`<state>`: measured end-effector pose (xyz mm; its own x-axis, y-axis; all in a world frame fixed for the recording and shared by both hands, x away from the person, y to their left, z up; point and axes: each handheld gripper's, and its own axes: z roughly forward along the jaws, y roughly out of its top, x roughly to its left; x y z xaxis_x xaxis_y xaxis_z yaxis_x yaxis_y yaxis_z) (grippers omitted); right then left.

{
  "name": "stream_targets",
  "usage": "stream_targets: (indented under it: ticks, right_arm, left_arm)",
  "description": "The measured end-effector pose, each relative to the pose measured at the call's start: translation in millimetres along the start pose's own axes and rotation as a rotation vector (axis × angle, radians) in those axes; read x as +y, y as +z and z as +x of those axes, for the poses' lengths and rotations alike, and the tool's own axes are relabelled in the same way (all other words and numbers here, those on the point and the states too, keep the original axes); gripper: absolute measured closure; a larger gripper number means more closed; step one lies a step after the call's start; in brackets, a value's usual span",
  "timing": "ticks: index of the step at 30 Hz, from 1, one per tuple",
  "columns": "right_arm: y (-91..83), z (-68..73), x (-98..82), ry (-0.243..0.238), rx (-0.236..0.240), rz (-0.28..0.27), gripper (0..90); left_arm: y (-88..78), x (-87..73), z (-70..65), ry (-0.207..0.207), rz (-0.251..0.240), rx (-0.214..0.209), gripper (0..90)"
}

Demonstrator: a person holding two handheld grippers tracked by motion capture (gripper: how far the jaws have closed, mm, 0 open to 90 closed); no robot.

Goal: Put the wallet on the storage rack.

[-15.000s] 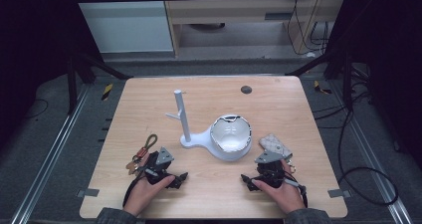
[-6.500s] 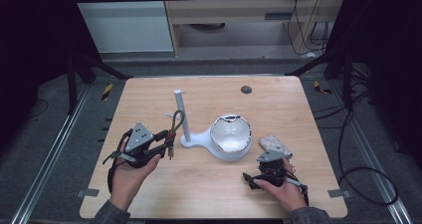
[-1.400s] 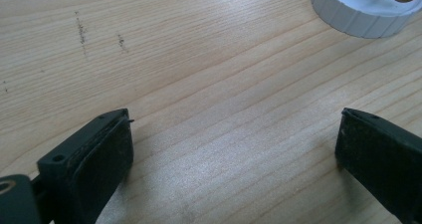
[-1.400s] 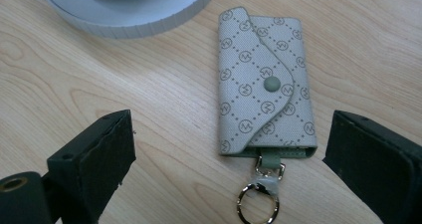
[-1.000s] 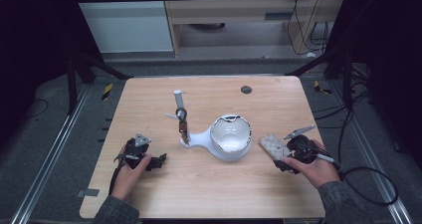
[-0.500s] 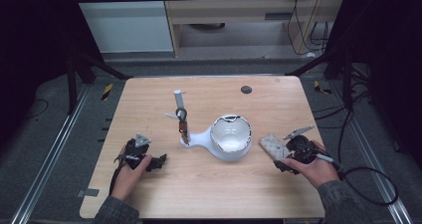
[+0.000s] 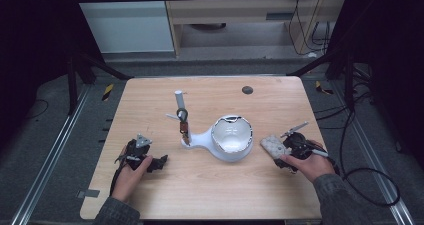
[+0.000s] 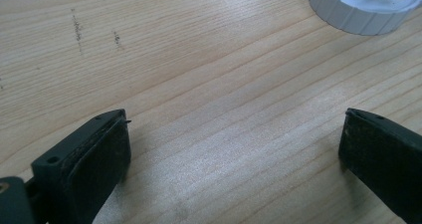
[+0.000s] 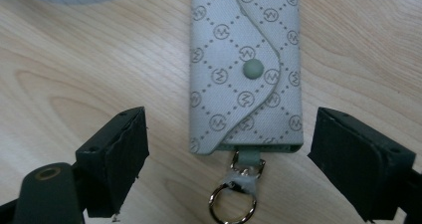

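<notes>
Light wooden worktop (image 7: 210,185). Right gripper (image 9: 249,159) fingers apart, straddling a pale grey patterned fabric key pouch with a snap button and metal ring (image 9: 246,69); no contact with it. Pouch lies flat just right of the white bowl-and-post stand (image 7: 227,140). Left gripper (image 8: 234,149) low over bare wood, fingers wide apart, holding nothing. Brown key fob (image 7: 184,128) hangs on the post.

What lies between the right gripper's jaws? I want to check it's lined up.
In the right gripper view, the grey patterned key pouch lies flat on the table between the open jaws of the right gripper, touching neither.
</notes>
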<state>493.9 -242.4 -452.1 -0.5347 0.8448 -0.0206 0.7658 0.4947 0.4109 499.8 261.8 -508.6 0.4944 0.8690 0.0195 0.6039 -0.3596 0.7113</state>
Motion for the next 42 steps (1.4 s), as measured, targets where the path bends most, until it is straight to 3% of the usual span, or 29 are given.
stream_targets:
  ticks: [10, 29, 33, 36, 42]
  right_arm:
    - [15.6, -12.7, 6.8, 0.017, 0.014, 0.032, 21.6]
    - [24.6, -14.1, 10.7, 0.013, 0.034, 0.071, 27.1]
    - [22.2, -12.6, 12.6, -0.007, 0.033, 0.086, 30.2]
    - [19.6, -9.7, 13.3, -0.051, 0.024, 0.094, 31.4]
    - [9.2, -5.2, 13.8, -0.095, 0.022, 0.078, 31.8]
  left_arm:
    - [0.0, 0.1, -0.3, 0.006, 0.002, -0.005, 0.0]
    - [0.3, 0.2, -1.7, 0.012, -0.001, -0.011, 0.0]
    - [0.2, 0.2, -2.1, 0.012, -0.001, -0.013, 0.0]
    - [0.3, 0.2, -2.2, 0.012, -0.001, -0.014, 0.0]
    - [0.3, 0.2, -2.2, 0.012, -0.001, -0.014, 0.0]
